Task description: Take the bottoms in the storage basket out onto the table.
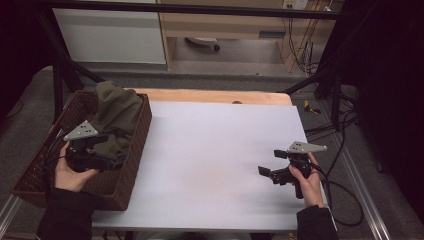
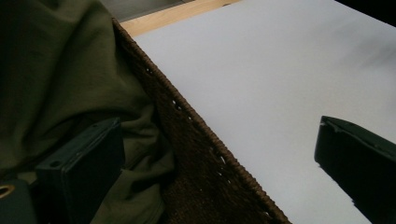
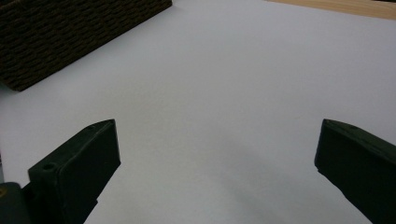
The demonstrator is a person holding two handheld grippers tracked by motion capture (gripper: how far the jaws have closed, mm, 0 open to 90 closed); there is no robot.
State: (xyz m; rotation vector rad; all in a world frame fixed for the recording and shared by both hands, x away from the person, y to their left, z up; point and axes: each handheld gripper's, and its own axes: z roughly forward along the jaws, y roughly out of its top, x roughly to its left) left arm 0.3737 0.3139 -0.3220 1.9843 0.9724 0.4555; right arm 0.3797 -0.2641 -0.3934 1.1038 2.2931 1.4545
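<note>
A dark brown wicker basket stands at the table's left edge with an olive green cloth bunched inside it. My left gripper is open low in the basket. In the left gripper view the gripper straddles the basket's right wall: one jaw rests over the cloth, the other hangs over the white table top. My right gripper is open just above the table at the right, with nothing between its jaws. In its own view the right gripper faces the basket across bare white surface.
A white sheet covers the table; a strip of bare wood shows along the far edge. Black frame bars and cables run along the right side. A cabinet stands on the floor beyond the table.
</note>
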